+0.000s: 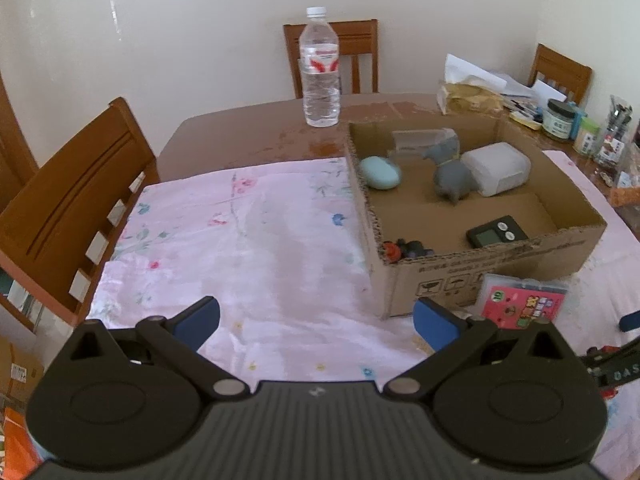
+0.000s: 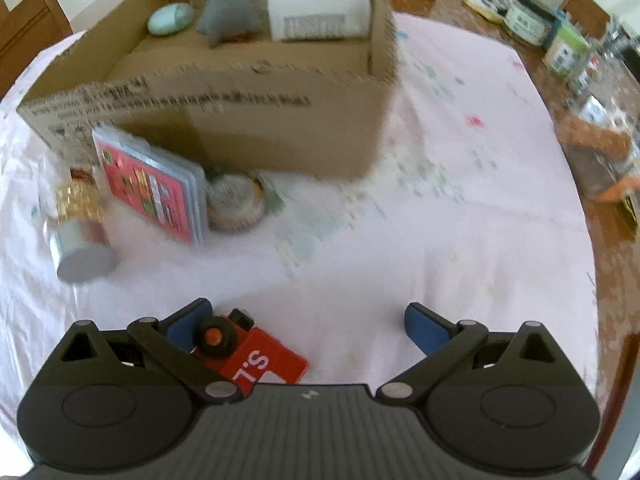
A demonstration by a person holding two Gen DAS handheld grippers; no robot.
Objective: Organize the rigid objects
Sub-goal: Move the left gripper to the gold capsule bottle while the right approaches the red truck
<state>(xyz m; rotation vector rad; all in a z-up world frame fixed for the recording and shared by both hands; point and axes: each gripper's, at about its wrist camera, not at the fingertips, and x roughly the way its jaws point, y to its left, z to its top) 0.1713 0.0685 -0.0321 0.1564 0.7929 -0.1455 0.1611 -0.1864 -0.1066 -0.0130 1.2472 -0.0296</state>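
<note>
A cardboard box (image 1: 492, 272) (image 2: 248, 120) stands on the pink cloth and holds a grey toy animal (image 1: 450, 174) (image 2: 230, 16), a pale blue oval case (image 1: 379, 173) (image 2: 170, 19), a white container (image 1: 498, 167) (image 2: 318, 10), a black timer (image 1: 493, 231) and small dark toys (image 1: 406, 250). In front of the box lie a pink card pack (image 1: 520, 300) (image 2: 154, 192), a round tin (image 2: 236, 200) and a gold-wrapped bottle (image 2: 78, 224). A red toy truck (image 2: 248, 350) lies by my right gripper's (image 2: 308, 326) left finger. That gripper is open. My left gripper (image 1: 316, 322) is open over bare cloth.
A water bottle (image 1: 321, 68) stands on the wooden table behind the box. Jars and papers (image 1: 568, 120) (image 2: 568, 48) crowd the table's right side. Wooden chairs (image 1: 76, 208) stand at the left and the far edge. The pink cloth (image 1: 240, 240) lies left of the box.
</note>
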